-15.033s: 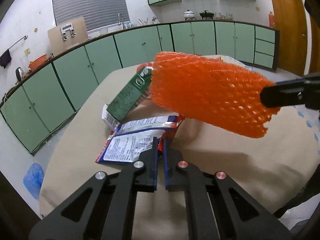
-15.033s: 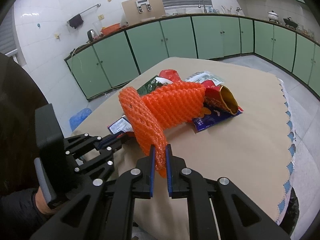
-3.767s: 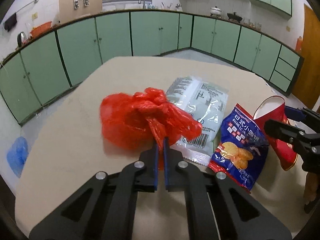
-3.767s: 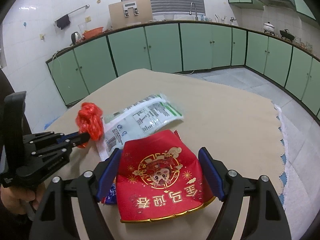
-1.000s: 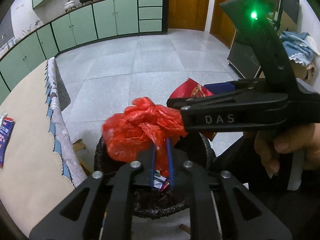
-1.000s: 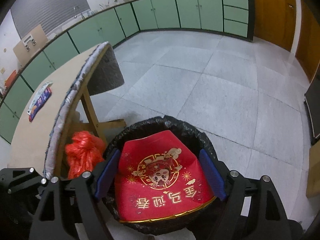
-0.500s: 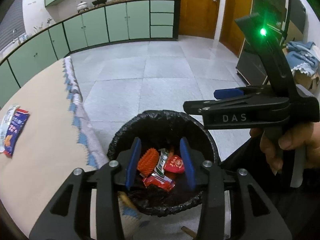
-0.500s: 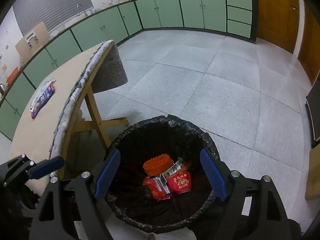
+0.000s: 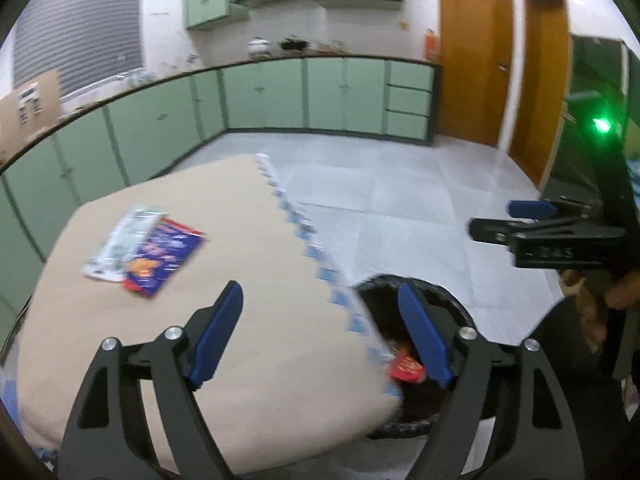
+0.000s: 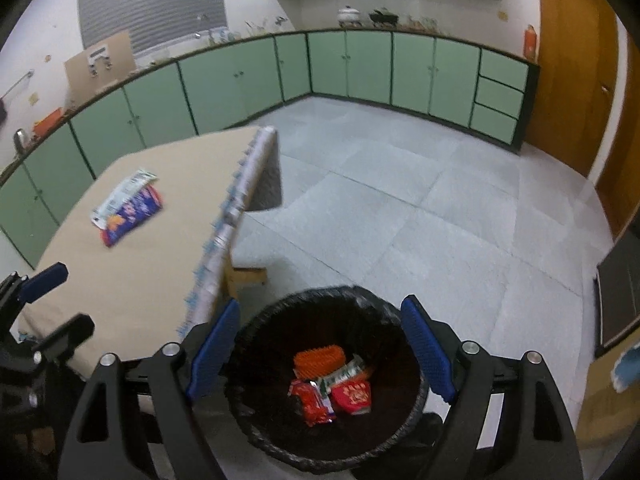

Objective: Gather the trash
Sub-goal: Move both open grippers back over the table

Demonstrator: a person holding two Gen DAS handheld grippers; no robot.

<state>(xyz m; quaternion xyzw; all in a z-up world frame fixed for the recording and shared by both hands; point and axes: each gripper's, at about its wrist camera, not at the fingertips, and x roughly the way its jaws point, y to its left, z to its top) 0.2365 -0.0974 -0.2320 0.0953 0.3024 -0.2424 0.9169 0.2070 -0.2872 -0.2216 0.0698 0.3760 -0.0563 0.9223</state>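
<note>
Your left gripper (image 9: 320, 328) has just been opening and its jaws now stand wide with nothing between the blue pads — the load is gone from them, so the wide spread is simply the release, and there is no reason to close until you are over the next piece. Your right gripper (image 10: 320, 344) is the same: jaws wide apart, empty, framing the black-lined trash bin (image 10: 280, 312) directly below and ahead of its fingertips.

Inside the bin, between the right jaws as that camera looks down, lie the orange foam net (image 10: 319, 360), a red wrapper (image 10: 312, 400) and the red printed packet (image 10: 354, 396). They sit at the bottom because both grippers let go above the mouth; nothing hangs on the rim that I can see.

What remains for you is on the table (image 9: 240, 208): a blue snack bag (image 9: 164, 256) lying partly over a white packet (image 9: 120, 240), touching it, well ahead and to the left of the left jaws. In the right wrist view the same pair lies far off to the left of the right jaws, past the table edge.

I judge the left gripper is the better placed for the next pick — it already points across the tabletop, while yours on the right looks into the bin. The top bag lies flat, so a pinch at a raised edge looks wise.
</note>
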